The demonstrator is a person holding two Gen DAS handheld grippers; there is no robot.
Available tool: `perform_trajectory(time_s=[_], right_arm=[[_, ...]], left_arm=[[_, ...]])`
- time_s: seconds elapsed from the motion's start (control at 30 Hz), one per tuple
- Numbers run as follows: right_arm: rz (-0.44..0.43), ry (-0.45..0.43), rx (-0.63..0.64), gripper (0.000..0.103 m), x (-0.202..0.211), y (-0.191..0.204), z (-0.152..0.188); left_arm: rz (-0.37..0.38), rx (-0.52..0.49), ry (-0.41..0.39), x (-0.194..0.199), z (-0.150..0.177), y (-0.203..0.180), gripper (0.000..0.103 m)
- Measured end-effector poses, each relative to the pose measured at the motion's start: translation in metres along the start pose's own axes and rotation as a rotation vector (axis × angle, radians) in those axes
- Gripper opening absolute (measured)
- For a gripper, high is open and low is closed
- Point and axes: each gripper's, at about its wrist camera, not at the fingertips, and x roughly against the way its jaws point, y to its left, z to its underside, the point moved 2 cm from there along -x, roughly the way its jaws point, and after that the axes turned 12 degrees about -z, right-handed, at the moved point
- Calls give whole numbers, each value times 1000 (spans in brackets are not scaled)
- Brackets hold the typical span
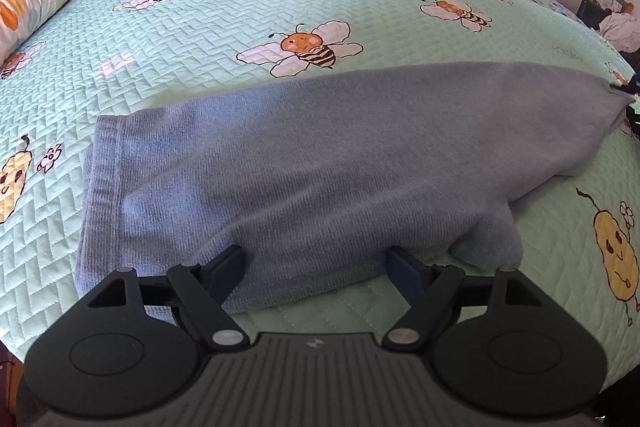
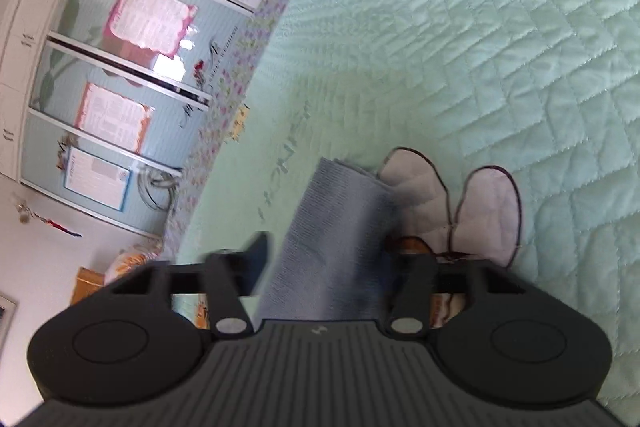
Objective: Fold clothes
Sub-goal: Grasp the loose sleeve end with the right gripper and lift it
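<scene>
Between the left claw point(image 1: 316, 273) jaws, spread wide, sits the near edge of the grey-blue towel point(image 1: 280, 171), lying half-folded on the bee quilt point(image 1: 200, 39). Right claw point(image 2: 324, 259) looks pinched on its far corner, probably keeping it taut for folding.

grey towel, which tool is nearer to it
Neither clearly: both are at the grey towel. The left tool stands open, straddling its near edge. The right tool has an end of it between its fingers; whether they pinch it is blurred.
</scene>
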Motion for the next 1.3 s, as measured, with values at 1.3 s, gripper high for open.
perform_trajectory(time_s=[1.3], right_arm=[[-85, 402, 1169, 21, 33, 174, 351]], left_arm=[[39, 167, -10, 19, 25, 45, 82]])
